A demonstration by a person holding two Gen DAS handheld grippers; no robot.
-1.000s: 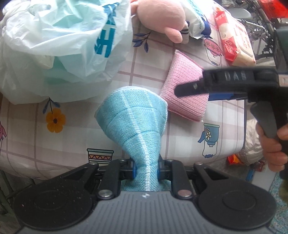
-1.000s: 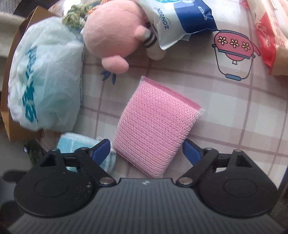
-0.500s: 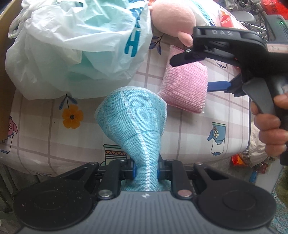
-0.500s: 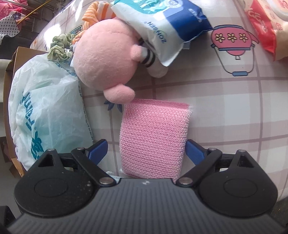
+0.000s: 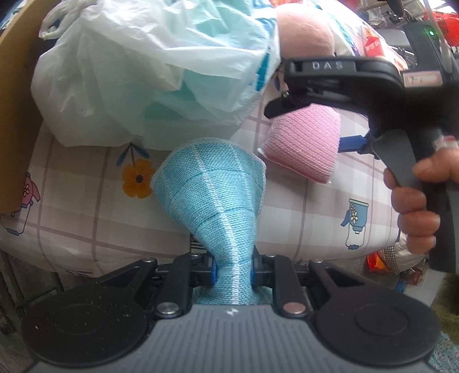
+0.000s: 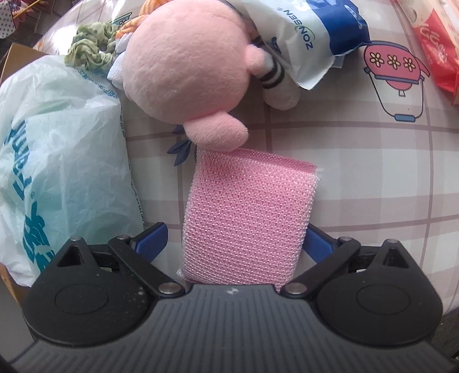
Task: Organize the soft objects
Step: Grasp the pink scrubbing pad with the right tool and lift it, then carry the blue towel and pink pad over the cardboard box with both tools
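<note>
My left gripper [image 5: 232, 268] is shut on a light blue woven cloth [image 5: 212, 189], which fans out above the jaws over the table's front edge. My right gripper [image 6: 238, 238] is open, its blue pads on either side of a pink mesh sponge [image 6: 246, 215] lying on the checked tablecloth [image 6: 358, 178]; the left pad stands clear of it, and contact at the right pad cannot be told. The same sponge [image 5: 304, 143] and right gripper [image 5: 312, 123] show in the left wrist view. A pink plush toy [image 6: 189, 69] touches the sponge's far edge.
A white and teal plastic bag [image 6: 57, 160] lies left of the sponge, also in the left wrist view [image 5: 149, 71]. A blue-white packet [image 6: 312, 25], a red tissue pack [image 6: 436, 48] and a green scrunchie [image 6: 89, 48] lie farther back. A cardboard box wall [image 5: 14, 120] stands at left.
My right gripper has moved forward over the pink sponge, which now sits deeper between the open jaws. The left gripper keeps its hold on the blue cloth and has drifted slightly left.
</note>
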